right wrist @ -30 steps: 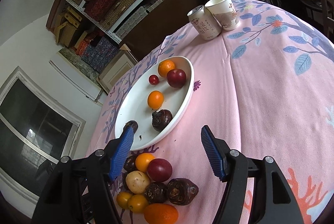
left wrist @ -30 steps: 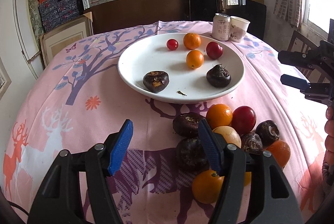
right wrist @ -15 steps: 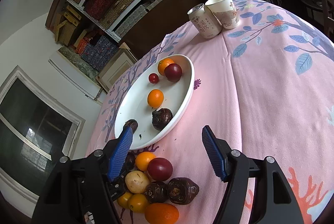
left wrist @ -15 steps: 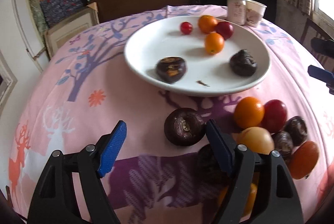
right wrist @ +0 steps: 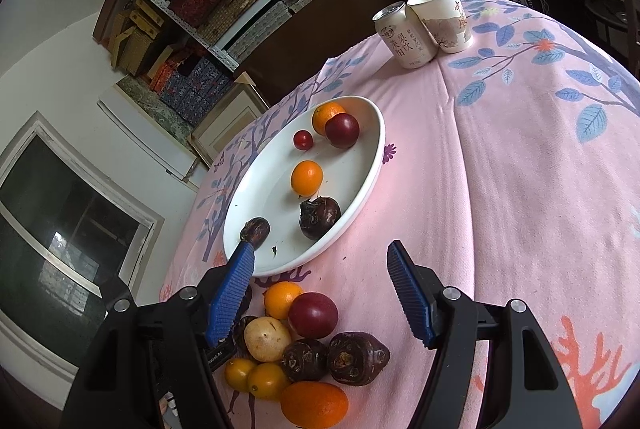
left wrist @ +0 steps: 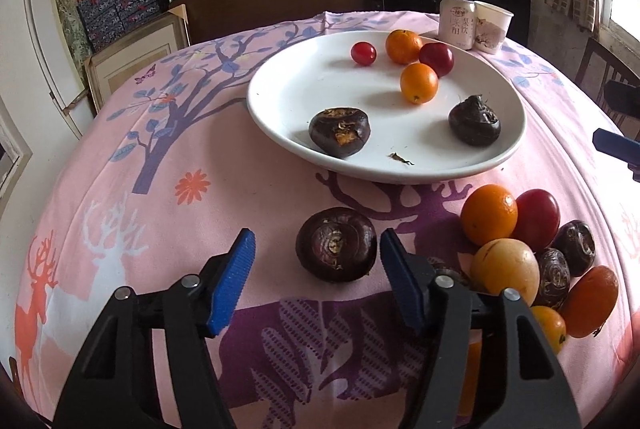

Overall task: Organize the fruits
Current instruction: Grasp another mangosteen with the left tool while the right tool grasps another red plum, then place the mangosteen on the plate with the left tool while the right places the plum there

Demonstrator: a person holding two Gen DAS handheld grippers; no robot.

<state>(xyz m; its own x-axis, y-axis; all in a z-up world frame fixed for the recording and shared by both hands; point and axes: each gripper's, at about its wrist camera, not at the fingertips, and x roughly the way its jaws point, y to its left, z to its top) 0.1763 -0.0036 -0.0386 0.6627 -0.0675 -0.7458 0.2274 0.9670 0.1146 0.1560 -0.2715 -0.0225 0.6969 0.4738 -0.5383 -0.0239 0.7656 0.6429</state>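
The pink tablecloth [left wrist: 168, 189] carries a white plate [left wrist: 280, 101] near its middle, unmoved. The left gripper [left wrist: 316, 261] has come lower and nearer; its jaws, closing, now flank a dark water chestnut [left wrist: 336, 245] without touching it. The right gripper [right wrist: 320, 269] stays spread over bare cloth. The fruit pile [left wrist: 528, 253] is partly hidden behind the left gripper's finger.

Left gripper [left wrist: 314, 269] tilts down, jaws closing; right gripper [right wrist: 320, 285] holds jaws apart.
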